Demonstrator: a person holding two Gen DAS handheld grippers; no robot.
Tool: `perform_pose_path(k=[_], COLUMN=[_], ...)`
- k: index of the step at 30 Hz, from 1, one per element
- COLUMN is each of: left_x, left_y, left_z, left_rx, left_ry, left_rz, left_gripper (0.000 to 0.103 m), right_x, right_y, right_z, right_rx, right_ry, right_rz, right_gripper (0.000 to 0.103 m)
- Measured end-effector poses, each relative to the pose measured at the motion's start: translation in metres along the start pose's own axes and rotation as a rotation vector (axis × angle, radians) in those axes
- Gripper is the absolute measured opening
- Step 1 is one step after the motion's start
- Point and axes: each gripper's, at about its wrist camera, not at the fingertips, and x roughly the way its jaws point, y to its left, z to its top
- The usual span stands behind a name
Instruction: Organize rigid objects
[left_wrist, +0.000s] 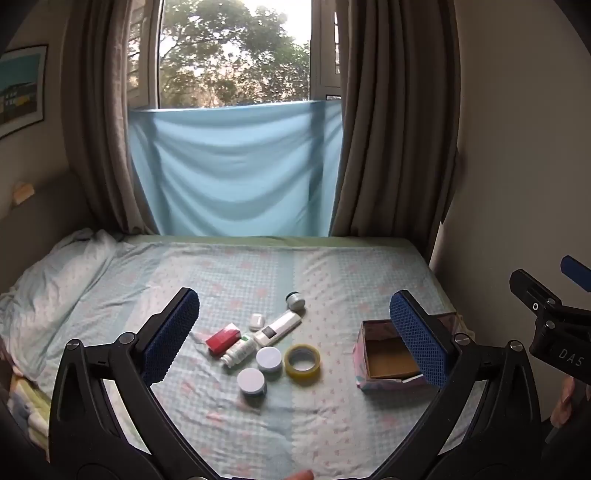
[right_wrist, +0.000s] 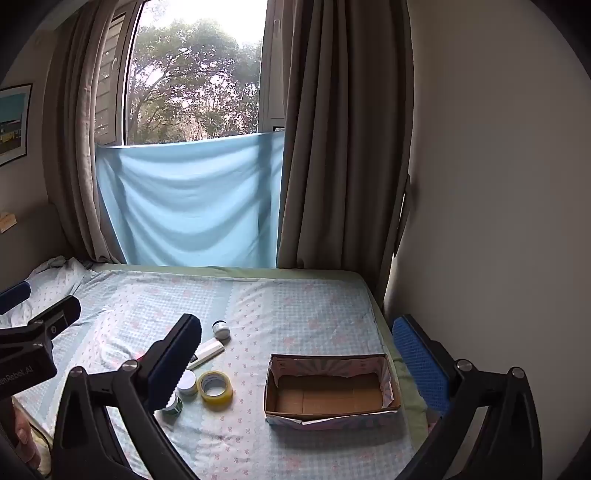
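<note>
Small objects lie in a cluster on the bed: a yellow tape roll (left_wrist: 302, 360) (right_wrist: 216, 386), two white-lidded jars (left_wrist: 269, 359) (left_wrist: 251, 381), a white pill bottle (left_wrist: 239, 350), a red box (left_wrist: 223, 338), a white remote (left_wrist: 277, 328), a white earbud case (left_wrist: 255, 321) and a small round jar (left_wrist: 295, 301) (right_wrist: 221, 329). An empty open cardboard box (left_wrist: 388, 356) (right_wrist: 330, 391) sits to their right. My left gripper (left_wrist: 295, 338) is open above the cluster, holding nothing. My right gripper (right_wrist: 299, 363) is open and empty, over the box.
A pillow (left_wrist: 55, 295) lies at the bed's left. The wall (right_wrist: 498, 184) runs close along the bed's right edge beside the box. Curtains (left_wrist: 388, 129) and a blue cloth (left_wrist: 236, 170) hang behind the bed's far edge.
</note>
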Motion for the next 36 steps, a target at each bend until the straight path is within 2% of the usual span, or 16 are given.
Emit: perform_pose_path(k=[3,10,17,36], left_x=[0.001,-0.004,-0.003,-0.003], left_y=[0.000,0.010,0.011,0.014], left_z=[-0.001,-0.003,-0.003,0.004], left_rx=[-0.024,0.002,0.016,0.018], left_ry=[-0.005,-0.026,-0.038,-0.070], left_rz=[-0.020,-0.007,0.005,0.012], left_gripper=[0.102,0.102,0.102,0.102], right_x=[0.000,0.007,0.000,0.015], right_y=[0.001,0.005,0.003,0.003], right_z=[0.000,0.008,0.002,-0.001], right_rx=[-0.007,-0.001,0.000,0.018], right_ry=[0.000,0.005,-0.006,-0.015], right_rz=[-0.002,-0.001,-0.006,-0.017], right_gripper=[0.103,0.103,0.103,0.103])
